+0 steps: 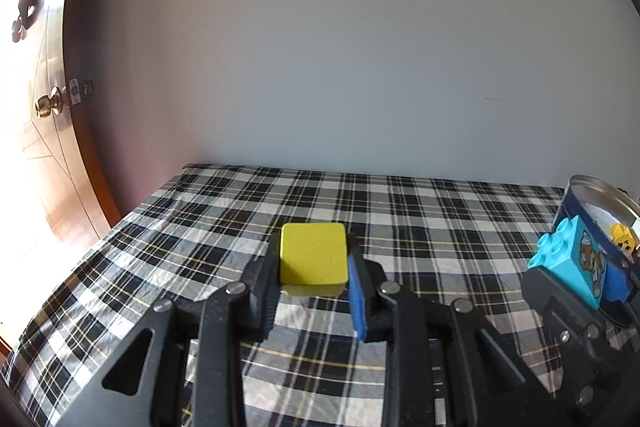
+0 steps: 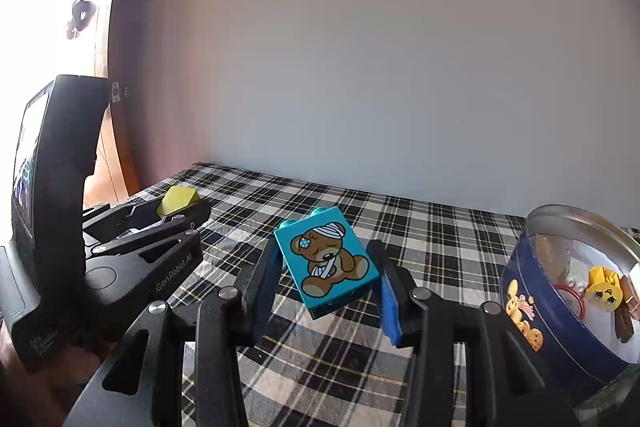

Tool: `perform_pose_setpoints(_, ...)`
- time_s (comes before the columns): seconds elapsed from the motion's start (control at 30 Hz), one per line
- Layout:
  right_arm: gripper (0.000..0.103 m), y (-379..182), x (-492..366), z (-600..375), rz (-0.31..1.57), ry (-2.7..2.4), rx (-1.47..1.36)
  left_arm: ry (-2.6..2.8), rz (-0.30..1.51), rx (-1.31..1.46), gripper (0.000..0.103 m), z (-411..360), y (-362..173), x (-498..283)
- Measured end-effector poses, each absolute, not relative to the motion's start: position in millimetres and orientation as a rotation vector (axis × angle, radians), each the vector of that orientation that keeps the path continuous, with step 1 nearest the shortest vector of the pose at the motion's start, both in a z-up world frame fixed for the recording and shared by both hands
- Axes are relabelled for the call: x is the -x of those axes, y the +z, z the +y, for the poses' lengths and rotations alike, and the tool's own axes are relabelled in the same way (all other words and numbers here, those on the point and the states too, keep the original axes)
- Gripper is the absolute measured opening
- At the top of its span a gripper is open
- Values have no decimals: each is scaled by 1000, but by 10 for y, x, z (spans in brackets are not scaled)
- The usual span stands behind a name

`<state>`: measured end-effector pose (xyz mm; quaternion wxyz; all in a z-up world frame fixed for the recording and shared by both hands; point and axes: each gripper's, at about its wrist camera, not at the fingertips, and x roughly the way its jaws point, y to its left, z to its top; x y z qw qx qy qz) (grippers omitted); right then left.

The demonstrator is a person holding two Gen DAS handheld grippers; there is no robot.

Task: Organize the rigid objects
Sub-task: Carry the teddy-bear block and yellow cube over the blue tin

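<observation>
Left gripper (image 1: pixel 314 259): clamped on a yellow block (image 1: pixel 313 254), flat square face up, both pads tight against its sides, held clear above the plaid cloth (image 1: pixel 224 219) that covers the desk. From my right wrist view the same block shows as a yellow lump poking out of the left gripper's tips, off to the left. Right gripper (image 2: pixel 326 273): closed on a turquoise toy brick (image 2: pixel 327 262) printed with a bandaged bear; the brick sits tilted between the blue pads (image 2: pixel 390 301), studs toward the wall, raised off the cloth. Blue round cookie tin (image 2: pixel 532 311) stands on the desk just to the right of my right gripper, lid off; inside I make out a small yellow piece (image 2: pixel 602 287) and some other bits I cannot identify. In the left wrist view the brick and right gripper sit directly in front of the tin at the right edge. Plain white wall (image 1: pixel 340 47) behind the desk; wooden door (image 1: pixel 44 147) with a brass knob (image 1: pixel 50 103) at far left, strongly sunlit.
</observation>
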<state>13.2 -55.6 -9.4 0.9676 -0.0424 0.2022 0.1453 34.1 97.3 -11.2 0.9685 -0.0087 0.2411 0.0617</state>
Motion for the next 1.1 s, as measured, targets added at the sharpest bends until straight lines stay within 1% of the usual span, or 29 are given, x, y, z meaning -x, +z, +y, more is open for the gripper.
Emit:
perform_pose_setpoints(0.6,47,-94,31,-964,402,262,93,100,483,20,28,624,-98,-289)
perform_pose_setpoints(1.1,46,-72,158,-1398,376,224,113,56,486,2,28,181,-94,-265)
